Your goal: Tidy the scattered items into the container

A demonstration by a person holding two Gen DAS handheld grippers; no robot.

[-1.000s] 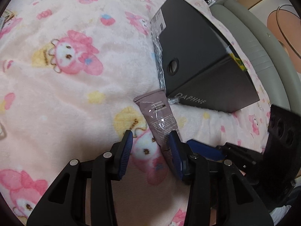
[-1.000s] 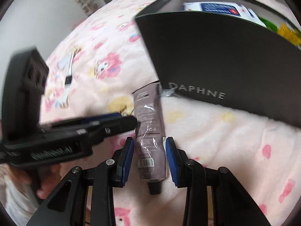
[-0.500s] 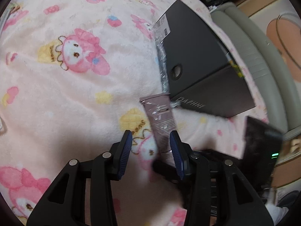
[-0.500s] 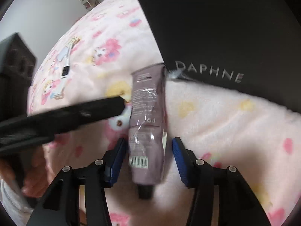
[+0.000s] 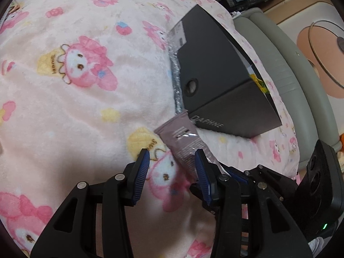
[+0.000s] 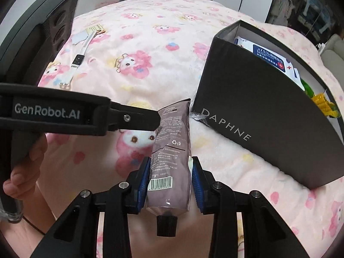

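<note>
The mauve tube sits between the blue pads of your right gripper, cap end toward you at 6 o'clock and crimped end pointing to 12 o'clock, its tip just beside the near corner of the black box. The pads press on the tube's lower body just above the cap, so your right jaws are closed on it; whether it is fully off the blanket I cannot tell.

Your left gripper hangs with its jaws apart and holds nothing; in the right wrist view its finger reaches in from 9 o'clock and touches or nearly touches the tube's upper edge.

To do this step well, keep the squeeze steady, since the wrapped tube looks slippery and soft and could slide out cap-first. Draw the left finger back toward 9 o'clock so it does not snag the crimp. Then lift high enough for the crimped end to pass the box's near wall, and carry toward 1 o'clock, where the open top shows a blue-and-white packet and something yellow. Release only once the tube is over the opening.

A white watch lies at 10 o'clock, still to be gathered.
</note>
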